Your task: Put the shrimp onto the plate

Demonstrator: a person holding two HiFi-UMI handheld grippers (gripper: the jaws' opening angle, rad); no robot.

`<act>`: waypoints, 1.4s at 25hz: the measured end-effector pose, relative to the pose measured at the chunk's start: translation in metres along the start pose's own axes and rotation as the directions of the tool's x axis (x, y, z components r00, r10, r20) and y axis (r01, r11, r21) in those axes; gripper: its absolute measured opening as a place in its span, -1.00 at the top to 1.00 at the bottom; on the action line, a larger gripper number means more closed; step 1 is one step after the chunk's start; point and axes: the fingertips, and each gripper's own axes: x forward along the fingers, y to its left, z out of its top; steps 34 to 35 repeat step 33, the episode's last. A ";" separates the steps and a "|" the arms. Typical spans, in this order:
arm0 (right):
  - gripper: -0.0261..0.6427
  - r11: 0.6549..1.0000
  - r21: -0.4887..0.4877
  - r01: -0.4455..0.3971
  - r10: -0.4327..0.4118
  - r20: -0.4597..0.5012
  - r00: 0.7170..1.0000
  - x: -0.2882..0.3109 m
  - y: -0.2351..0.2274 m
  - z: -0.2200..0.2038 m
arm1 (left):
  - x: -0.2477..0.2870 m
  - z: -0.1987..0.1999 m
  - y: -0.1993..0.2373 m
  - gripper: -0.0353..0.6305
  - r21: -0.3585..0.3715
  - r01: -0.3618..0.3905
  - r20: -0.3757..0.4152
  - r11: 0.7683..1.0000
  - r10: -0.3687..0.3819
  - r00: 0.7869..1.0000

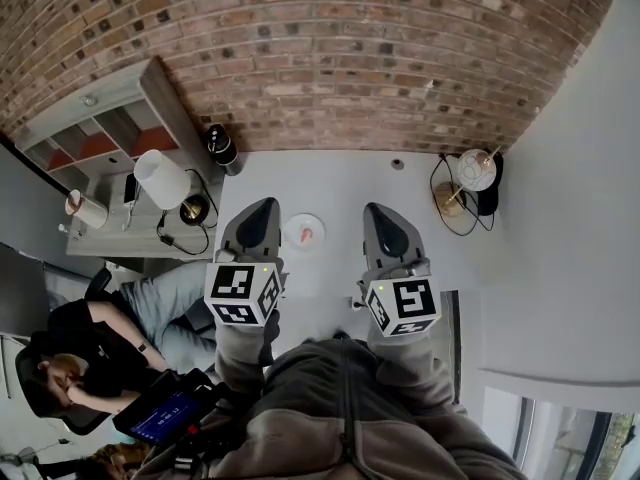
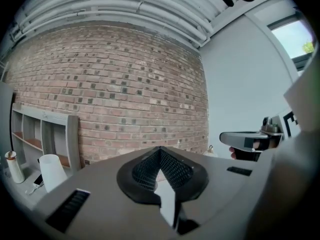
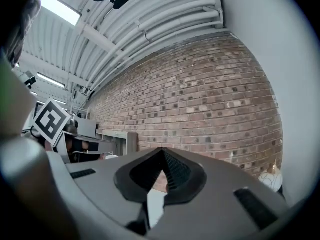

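Note:
A small white plate (image 1: 303,232) sits on the white table (image 1: 330,183), and a pinkish shrimp (image 1: 307,234) lies on it. My left gripper (image 1: 262,208) is held just left of the plate, and my right gripper (image 1: 381,213) is to the plate's right. Both point toward the brick wall. In the left gripper view the left gripper (image 2: 160,152) has its jaws meeting at the tip with nothing between them. The right gripper (image 3: 162,152) looks the same in its own view. Neither gripper view shows the plate or the shrimp.
A white lamp (image 1: 160,178) and a black cylinder (image 1: 220,146) stand at the table's left end. A round globe lamp (image 1: 476,171) with cables stands at the right end. A shelf unit (image 1: 110,133) lines the left wall. A person (image 1: 90,353) sits at the lower left.

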 end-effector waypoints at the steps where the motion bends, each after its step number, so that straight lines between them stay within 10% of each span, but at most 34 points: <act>1: 0.92 1.000 0.001 0.004 -0.004 0.004 1.000 -0.001 -0.001 0.003 | -0.001 0.003 0.000 0.88 0.003 0.000 0.002 1.000 0.000 1.000; 35: 0.92 0.996 -0.087 0.007 -0.001 0.065 0.998 0.008 0.012 0.034 | 0.002 0.038 0.009 0.88 0.008 0.018 0.107 1.000 -0.019 0.994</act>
